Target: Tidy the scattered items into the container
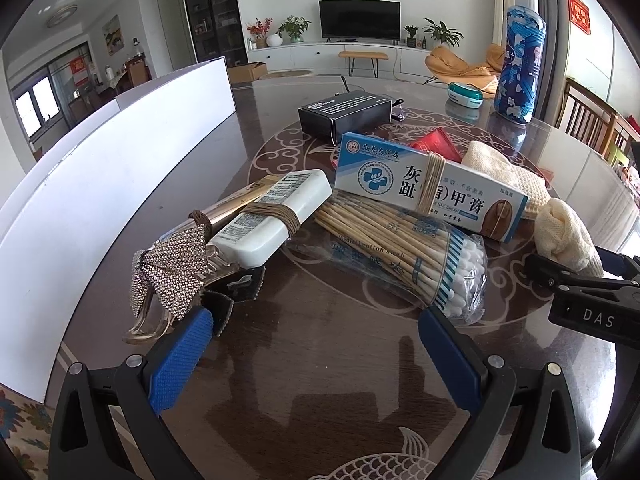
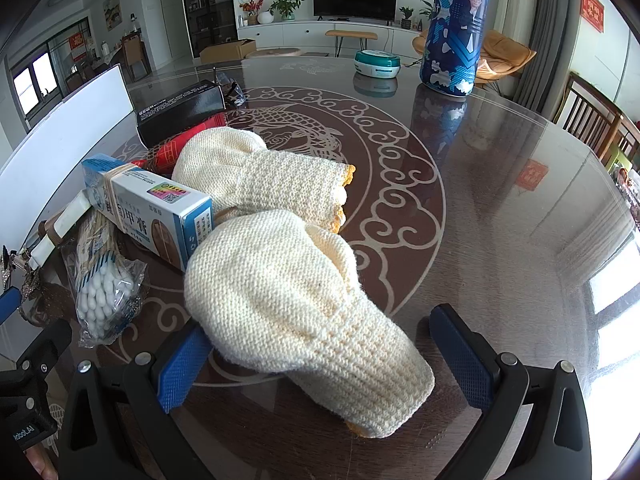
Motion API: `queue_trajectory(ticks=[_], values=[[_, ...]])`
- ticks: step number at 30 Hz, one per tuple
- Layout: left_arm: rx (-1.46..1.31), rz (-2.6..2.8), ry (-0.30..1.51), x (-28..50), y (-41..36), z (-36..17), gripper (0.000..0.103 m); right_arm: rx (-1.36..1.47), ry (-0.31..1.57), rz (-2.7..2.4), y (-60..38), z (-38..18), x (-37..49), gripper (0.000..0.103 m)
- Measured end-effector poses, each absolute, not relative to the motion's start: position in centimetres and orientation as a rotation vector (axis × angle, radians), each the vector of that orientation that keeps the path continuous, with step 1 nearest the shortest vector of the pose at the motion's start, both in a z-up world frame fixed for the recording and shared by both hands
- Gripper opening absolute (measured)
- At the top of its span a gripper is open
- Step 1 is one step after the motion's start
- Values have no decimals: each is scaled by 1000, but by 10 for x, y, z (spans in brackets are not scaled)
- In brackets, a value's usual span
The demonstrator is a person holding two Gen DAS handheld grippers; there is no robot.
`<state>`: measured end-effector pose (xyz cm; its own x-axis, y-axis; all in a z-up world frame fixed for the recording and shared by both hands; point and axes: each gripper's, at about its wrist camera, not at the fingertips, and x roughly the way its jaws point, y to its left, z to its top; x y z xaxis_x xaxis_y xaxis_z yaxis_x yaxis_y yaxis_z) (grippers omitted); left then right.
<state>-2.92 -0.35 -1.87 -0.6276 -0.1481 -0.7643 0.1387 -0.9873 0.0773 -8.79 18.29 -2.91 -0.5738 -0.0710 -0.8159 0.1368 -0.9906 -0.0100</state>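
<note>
My left gripper [image 1: 316, 320] is open and empty, low over the table in front of a bag of cotton swabs [image 1: 404, 256]. A rhinestone hair clip [image 1: 172, 280] lies by its left finger, next to a white bar [image 1: 272, 216] tied with twine. A blue-and-white cream box [image 1: 428, 188] leans on the swabs. A white container wall [image 1: 100, 184] stands at the left. My right gripper [image 2: 324, 340] is open around a cream knitted glove [image 2: 304, 320], without squeezing it. A second glove [image 2: 256, 172] lies behind. The cream box [image 2: 152, 204] and the swabs [image 2: 104, 292] are at its left.
A black box [image 1: 344, 114] and a red packet [image 1: 436, 144] lie further back. A tall blue bottle [image 2: 456, 28] and a teal-and-white case [image 2: 378, 62] stand at the far side. The table's glass top [image 2: 500, 200] is round; chairs stand at the right.
</note>
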Motion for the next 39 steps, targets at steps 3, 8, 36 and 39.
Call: queue_trajectory(ticks=[3, 8, 36, 39], values=[[1267, -2691, -35, -29, -2, -19, 103, 1387, 109, -2685, 183, -29, -88, 103], [1274, -2694, -34, -30, -2, -20, 103, 1387, 109, -2685, 183, -29, -88, 103], [1218, -2762, 2, -20, -5, -13, 103, 1386, 109, -2686, 183, -29, -88, 103], [1220, -2771, -9, -20, -3, -13, 103, 1386, 109, -2686, 183, -29, -88, 103]])
